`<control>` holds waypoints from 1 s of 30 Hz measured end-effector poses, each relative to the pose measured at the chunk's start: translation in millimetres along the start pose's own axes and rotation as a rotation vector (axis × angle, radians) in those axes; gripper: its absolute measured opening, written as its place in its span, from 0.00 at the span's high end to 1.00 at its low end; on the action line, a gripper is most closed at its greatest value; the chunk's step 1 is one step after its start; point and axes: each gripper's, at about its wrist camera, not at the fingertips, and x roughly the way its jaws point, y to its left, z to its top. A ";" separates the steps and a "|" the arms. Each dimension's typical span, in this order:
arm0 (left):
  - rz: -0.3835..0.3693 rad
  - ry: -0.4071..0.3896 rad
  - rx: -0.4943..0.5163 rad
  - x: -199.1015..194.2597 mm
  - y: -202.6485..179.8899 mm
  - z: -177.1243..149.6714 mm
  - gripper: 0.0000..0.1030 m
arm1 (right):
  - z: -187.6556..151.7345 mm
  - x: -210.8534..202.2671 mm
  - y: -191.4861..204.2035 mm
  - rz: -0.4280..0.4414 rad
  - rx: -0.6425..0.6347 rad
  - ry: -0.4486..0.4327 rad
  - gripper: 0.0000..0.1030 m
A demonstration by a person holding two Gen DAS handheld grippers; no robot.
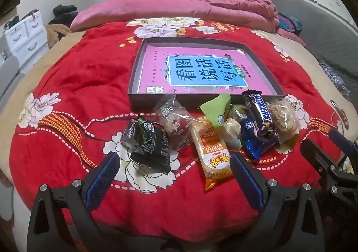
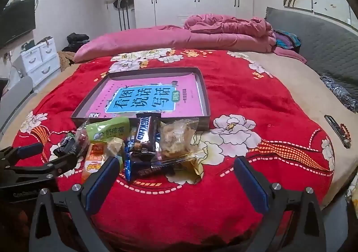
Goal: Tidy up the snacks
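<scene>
We hold both tools above the near edge of the bed, tilted down toward the snacks, and neither grips anything. The left gripper [image 1: 174, 169] stands wide open, its blue pads spread apart, with the black packet [image 1: 148, 147] and the orange rice cracker bar [image 1: 213, 155] lying just ahead between its fingers. The right gripper [image 2: 176, 175] is equally wide open and empty; the chocolate bar [image 2: 144, 134] and the clear bag of crisps [image 2: 176, 137] sit just beyond its left finger, while bare blanket [image 2: 257, 99] lies ahead of its right one.

The snacks are heaped in a loose row, overlapping one another, right against the near wall of the shallow box [image 1: 197, 100]. That box lies straight beyond the pile from both tools, with only a pink book [image 1: 197, 68] flat inside it, so we judge it to be where the snacks should go. The wide jaws suit the bulky, crinkly wrappers, and nothing appears sorted yet. The green packet [image 2: 109, 132] leans across its neighbours, so we would likely free the outer pieces first.
</scene>
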 end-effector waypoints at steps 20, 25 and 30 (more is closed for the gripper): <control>-0.002 0.000 0.002 -0.9 -1.3 -0.6 0.04 | -0.8 -0.2 -0.1 0.005 0.005 0.002 0.00; -0.001 0.000 0.002 -1.0 -1.7 -0.6 0.04 | 0.0 -0.6 -0.3 0.008 0.002 0.000 0.00; 0.000 0.001 0.001 -1.1 -1.8 -0.6 0.04 | 0.3 -1.4 -0.1 0.012 0.007 -0.004 0.00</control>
